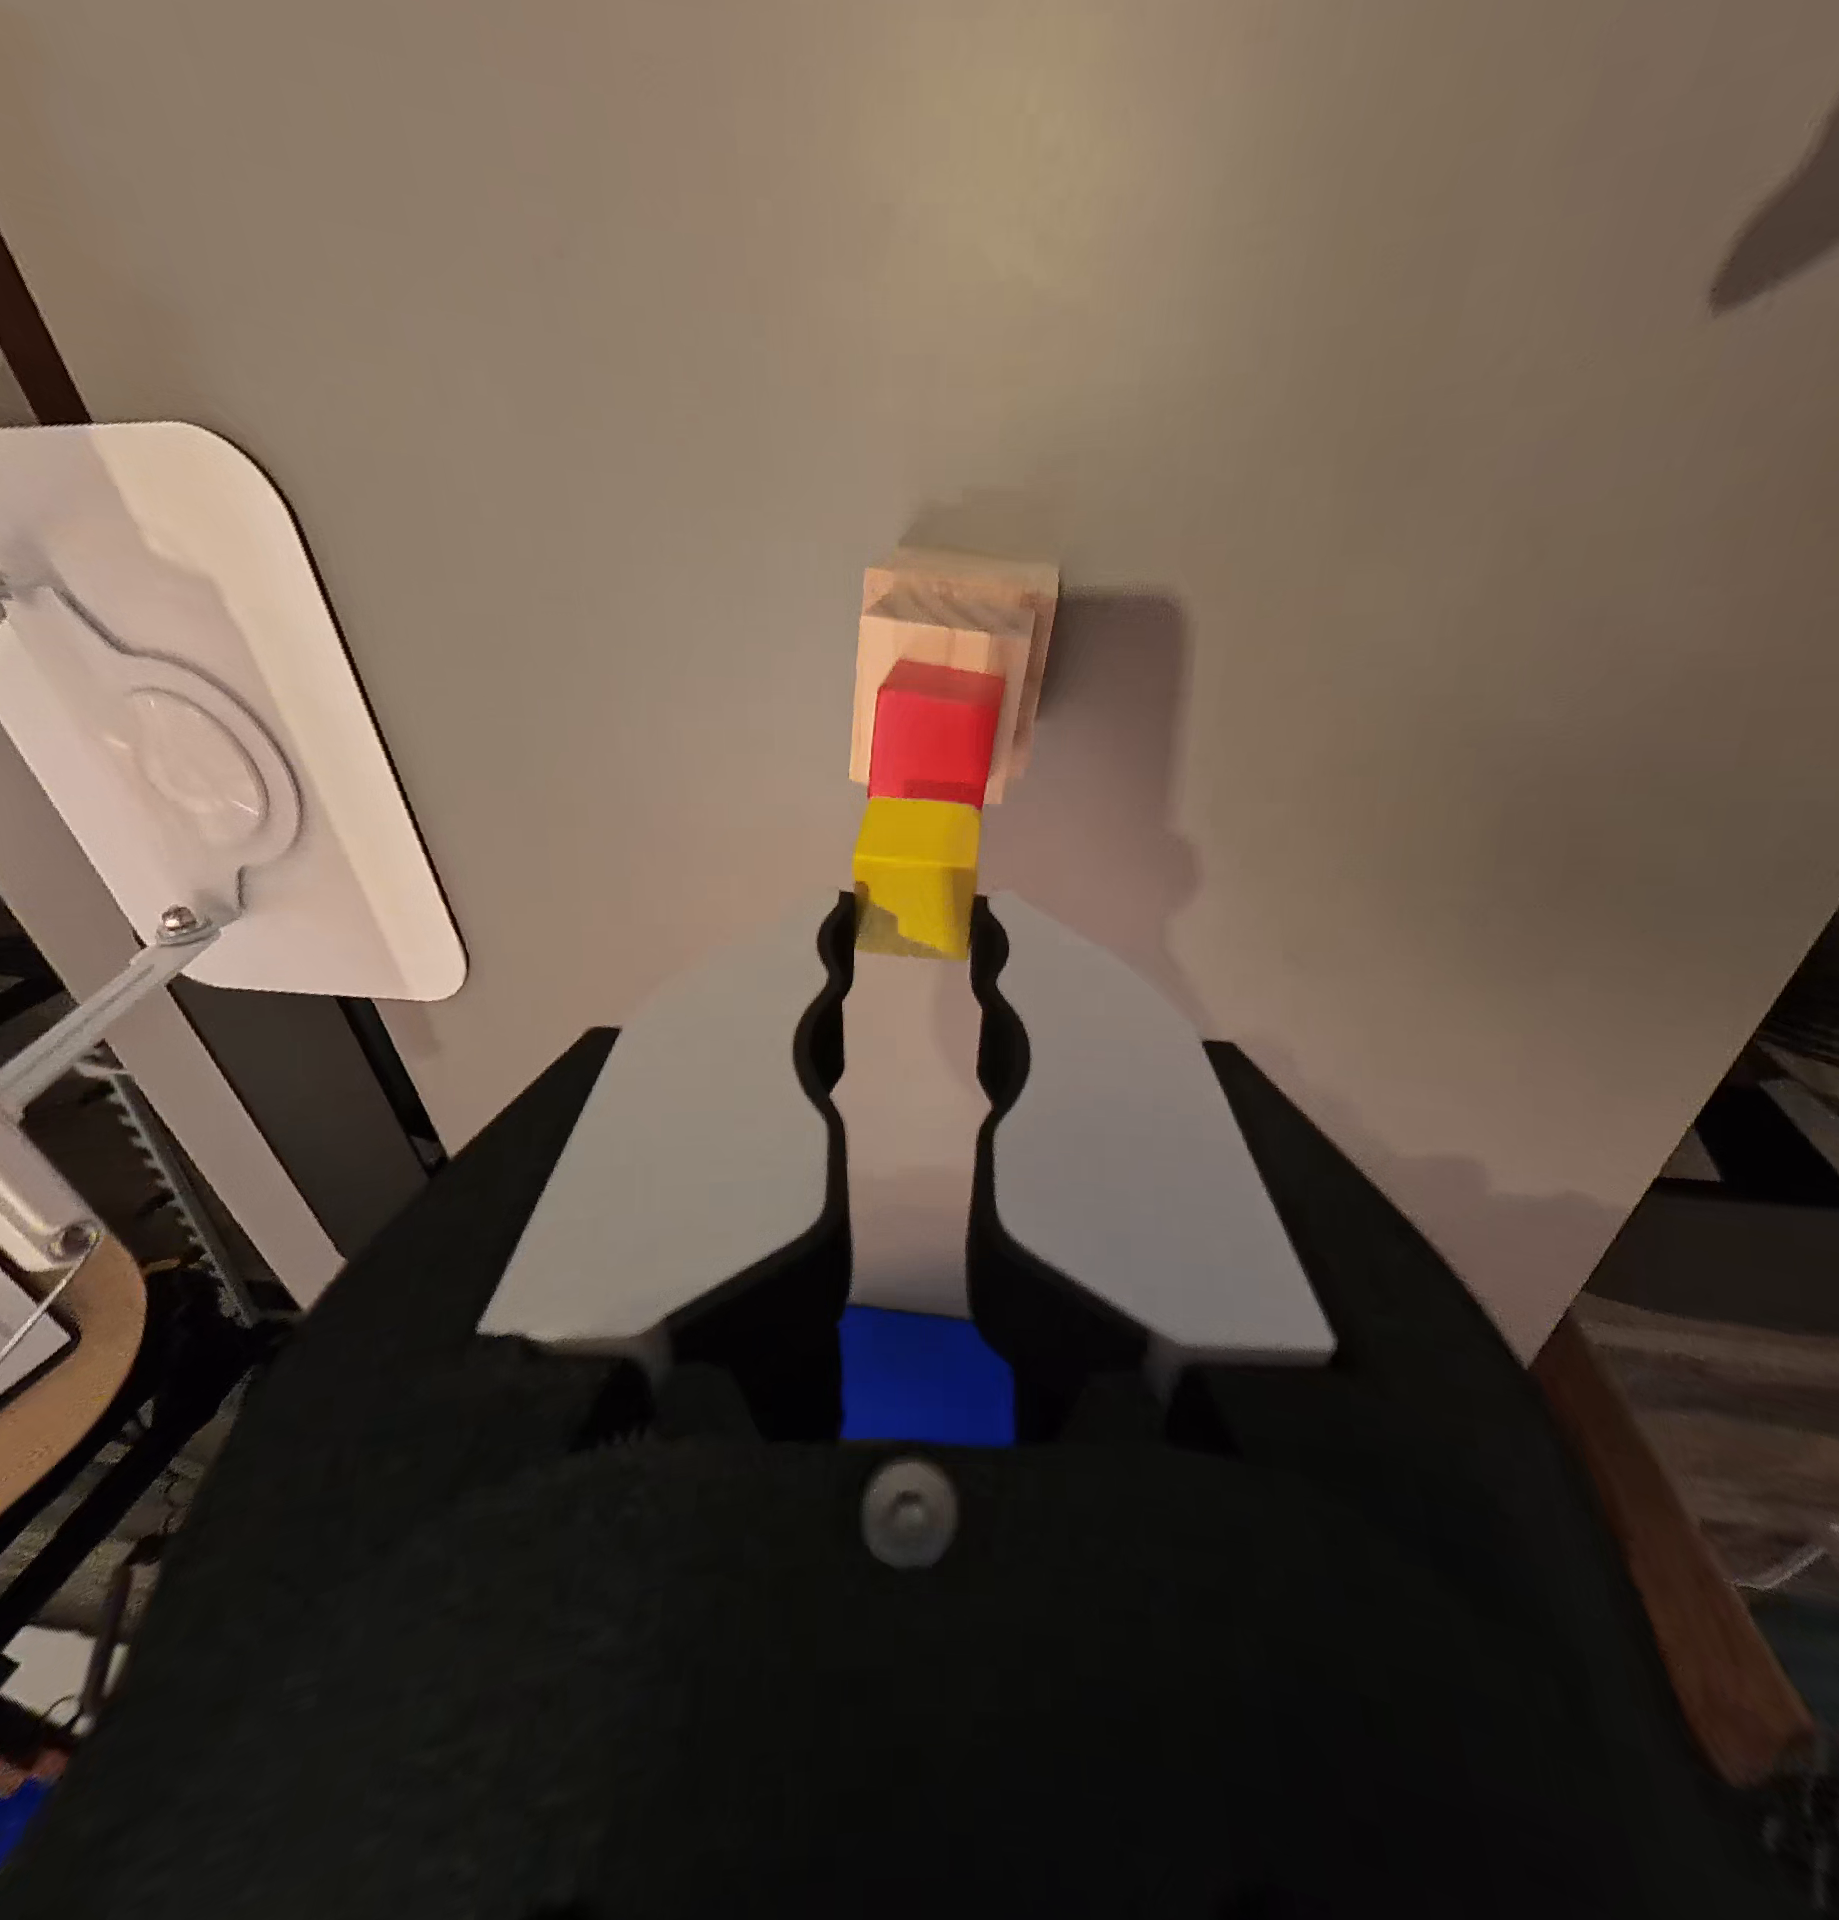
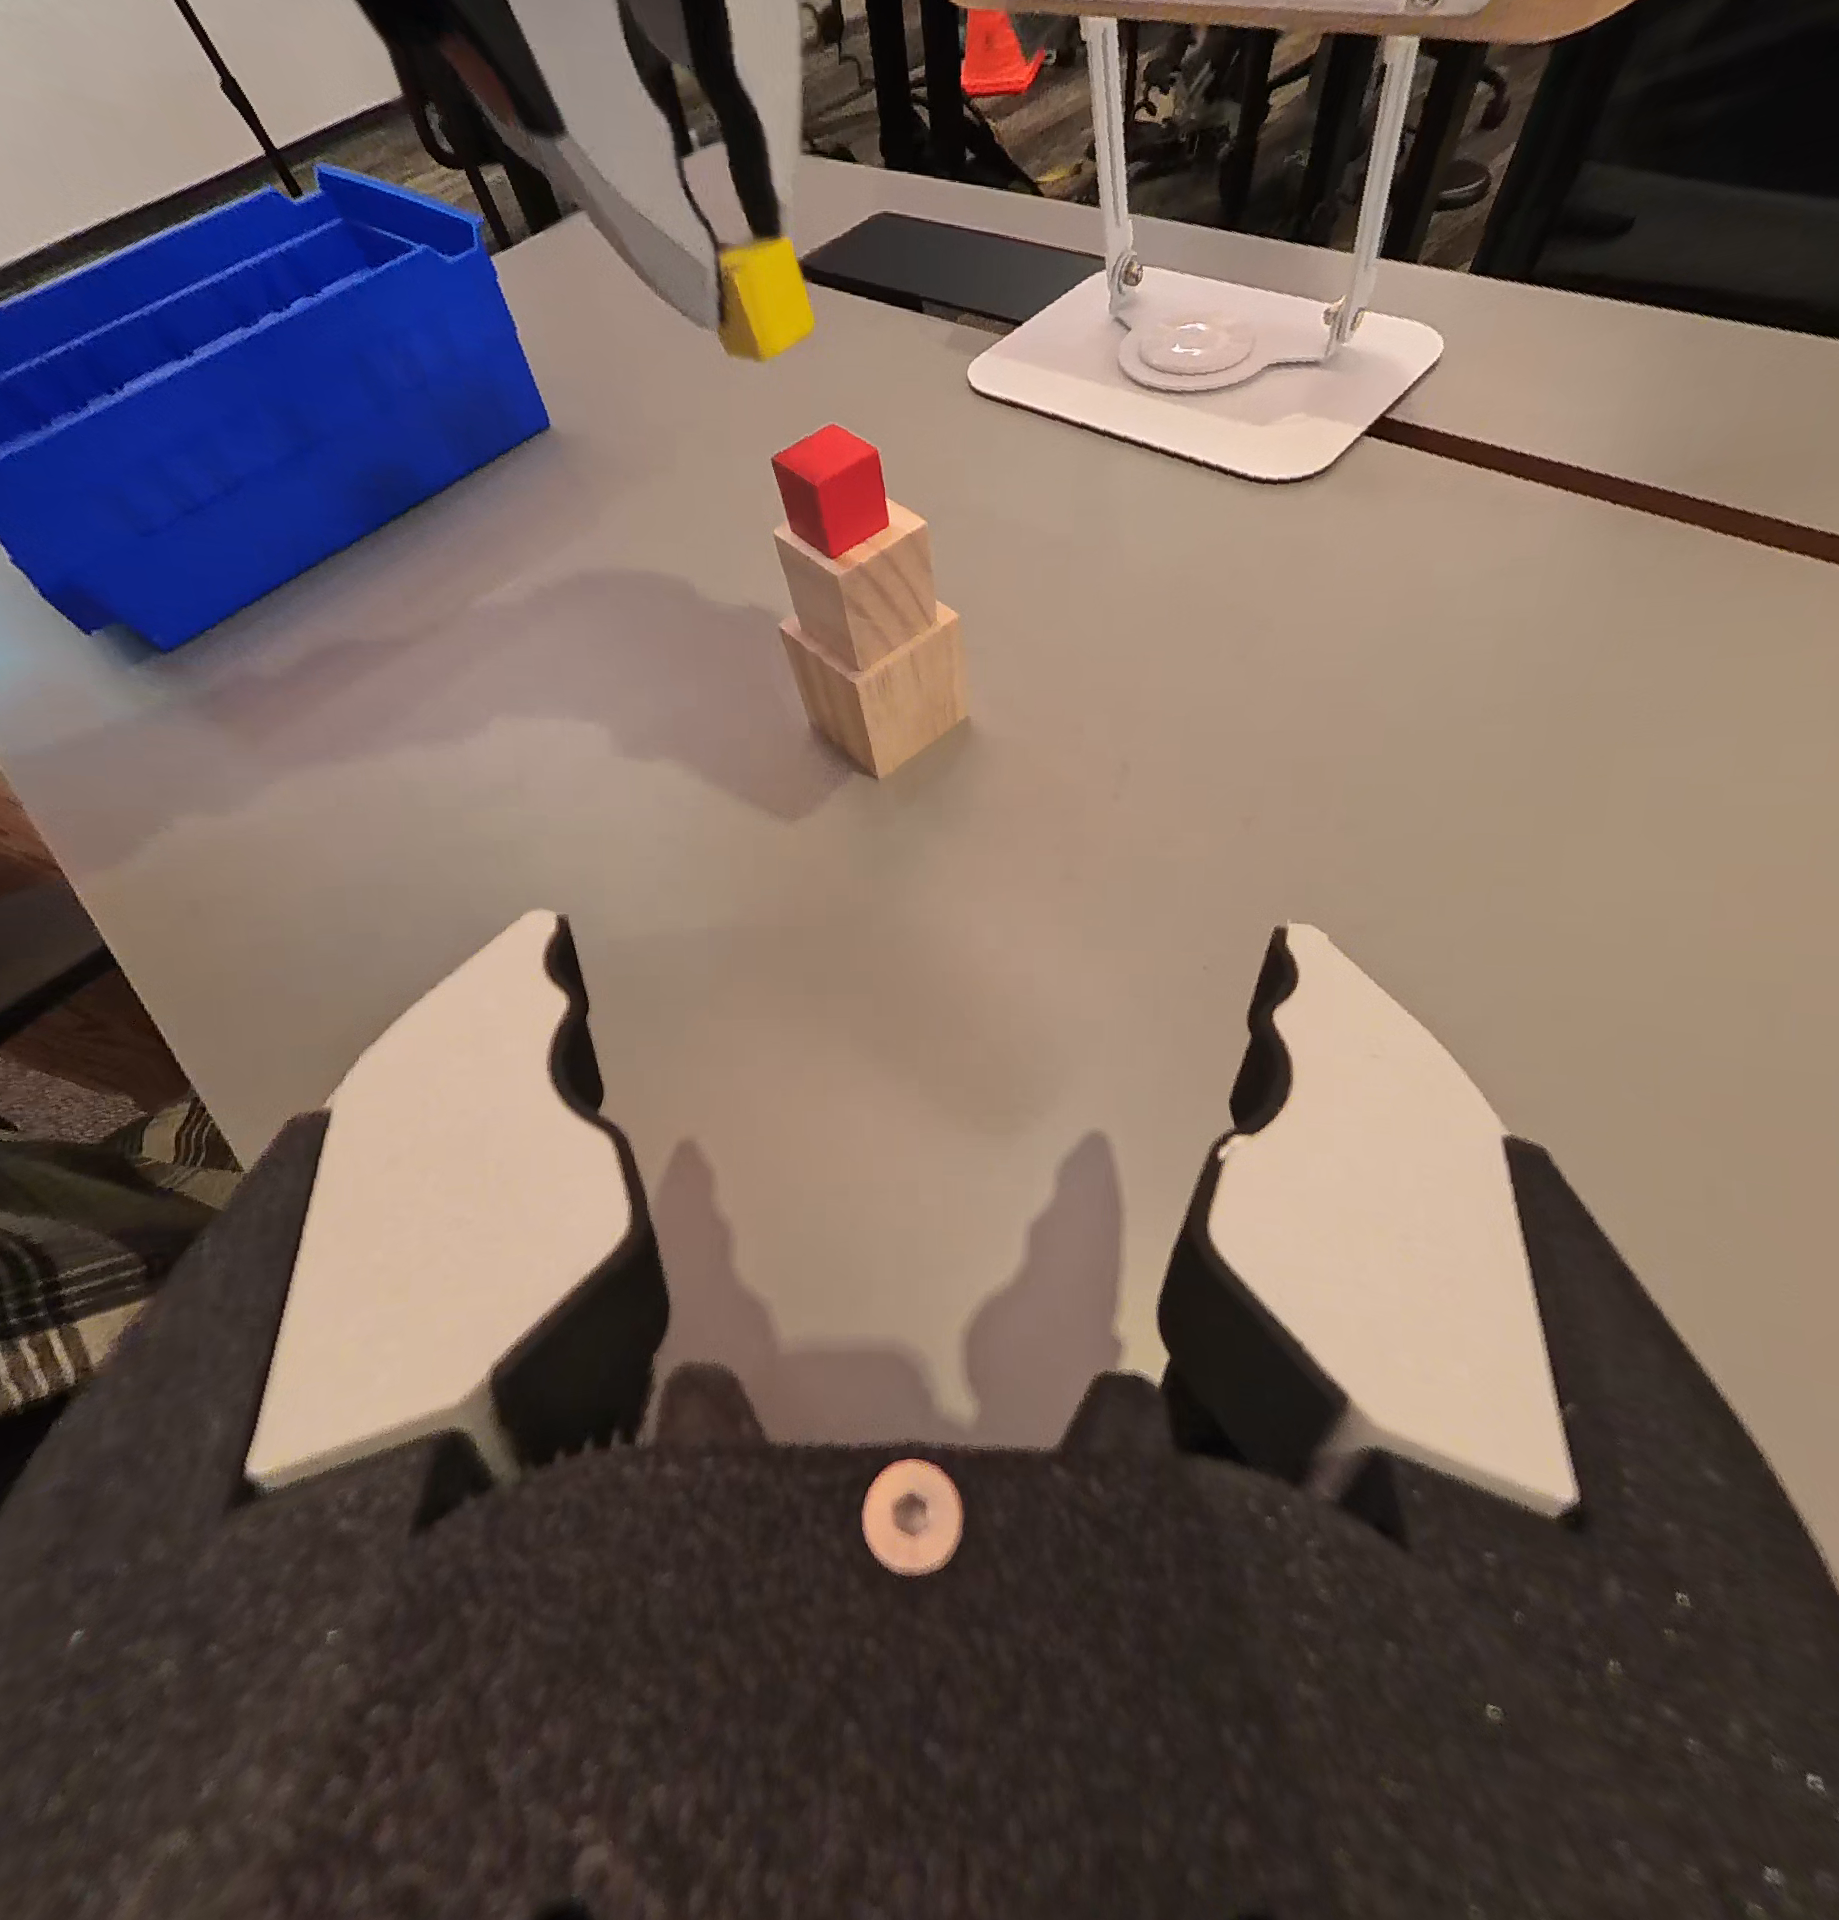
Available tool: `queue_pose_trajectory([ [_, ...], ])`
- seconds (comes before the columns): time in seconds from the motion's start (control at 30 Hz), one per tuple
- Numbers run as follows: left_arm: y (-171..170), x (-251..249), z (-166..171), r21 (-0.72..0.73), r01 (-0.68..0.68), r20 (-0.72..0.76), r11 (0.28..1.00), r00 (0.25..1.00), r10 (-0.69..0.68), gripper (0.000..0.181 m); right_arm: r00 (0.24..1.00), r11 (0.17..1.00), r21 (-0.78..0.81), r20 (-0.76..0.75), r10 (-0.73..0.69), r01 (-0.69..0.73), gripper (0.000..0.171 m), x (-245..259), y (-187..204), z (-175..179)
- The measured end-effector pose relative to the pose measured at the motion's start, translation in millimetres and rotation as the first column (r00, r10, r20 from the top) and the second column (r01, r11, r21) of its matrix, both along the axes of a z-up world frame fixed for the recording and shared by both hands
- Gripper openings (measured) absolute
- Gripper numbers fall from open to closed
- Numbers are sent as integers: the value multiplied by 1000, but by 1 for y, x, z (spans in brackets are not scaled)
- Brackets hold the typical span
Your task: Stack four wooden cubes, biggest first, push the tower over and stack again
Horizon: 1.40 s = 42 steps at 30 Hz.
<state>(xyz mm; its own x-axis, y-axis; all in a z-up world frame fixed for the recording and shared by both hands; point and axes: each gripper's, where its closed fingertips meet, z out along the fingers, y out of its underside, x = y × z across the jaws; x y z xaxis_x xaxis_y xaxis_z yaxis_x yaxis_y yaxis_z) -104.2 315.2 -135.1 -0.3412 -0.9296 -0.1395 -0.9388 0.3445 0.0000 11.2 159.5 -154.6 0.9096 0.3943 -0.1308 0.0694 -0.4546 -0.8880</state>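
A tower stands on the grey table (image 2: 1310,779): a large plain wooden cube (image 2: 889,691) at the bottom, a smaller plain cube (image 2: 863,592) on it, a red cube (image 2: 830,488) on top. My left gripper (image 1: 913,920) is shut on a small yellow cube (image 1: 915,868) and holds it in the air above the tower, a little to the near side of the red cube (image 1: 941,727). In the right wrist view the left gripper (image 2: 733,296) holds the yellow cube (image 2: 767,299) up and left of the tower. My right gripper (image 2: 920,966) is open and empty, low over the table, well short of the tower.
A blue plastic bin (image 2: 219,416) stands at the left of the table. A white stand base (image 2: 1206,384) with metal legs sits at the back right, a flat black slab (image 2: 946,260) beside it. The table's left edge (image 2: 84,883) is near. The grippers' ends are close to 20 cm from one another.
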Motion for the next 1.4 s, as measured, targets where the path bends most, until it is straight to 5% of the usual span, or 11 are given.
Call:
queue_pose_trajectory([
  [1.4,-3,10,-27,-34,43,-78,998,996,-46,21,1000,1000,7,-8,-4,4,120,3,0,3],
])
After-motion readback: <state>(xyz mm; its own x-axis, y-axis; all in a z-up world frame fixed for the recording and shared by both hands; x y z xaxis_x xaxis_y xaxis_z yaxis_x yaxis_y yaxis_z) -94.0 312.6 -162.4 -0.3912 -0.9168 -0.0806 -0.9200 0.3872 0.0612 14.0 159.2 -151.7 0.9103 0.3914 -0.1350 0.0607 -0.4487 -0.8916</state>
